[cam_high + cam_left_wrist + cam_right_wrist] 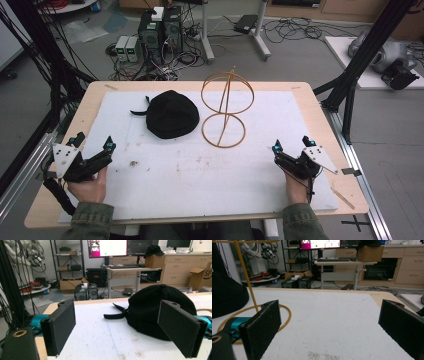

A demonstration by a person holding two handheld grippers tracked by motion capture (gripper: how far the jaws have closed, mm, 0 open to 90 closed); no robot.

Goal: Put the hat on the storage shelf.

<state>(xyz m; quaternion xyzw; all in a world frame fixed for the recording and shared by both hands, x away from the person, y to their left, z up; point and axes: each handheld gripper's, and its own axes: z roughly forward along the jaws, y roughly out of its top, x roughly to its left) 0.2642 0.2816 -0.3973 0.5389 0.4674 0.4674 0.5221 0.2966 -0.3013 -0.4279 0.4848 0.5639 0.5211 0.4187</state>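
While both my claws rest apart on the worktop [210, 175], the black cap [171, 114] lies ahead of my left claw [92, 145], toward its right. My right claw [291, 146], jaws also wide, has the wire stand [225, 107] ahead to its left.

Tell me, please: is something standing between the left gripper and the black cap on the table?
Nothing visible does. The left gripper is open, and bare white mat lies between it and the black cap. The wire stand sits beside the cap, away from that path.

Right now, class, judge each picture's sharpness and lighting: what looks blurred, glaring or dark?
High view: even, soft lighting, slight overall blur. Left gripper view: the monitor glares white; the black cap shows almost no detail. Right gripper view: the near jaws look soft.
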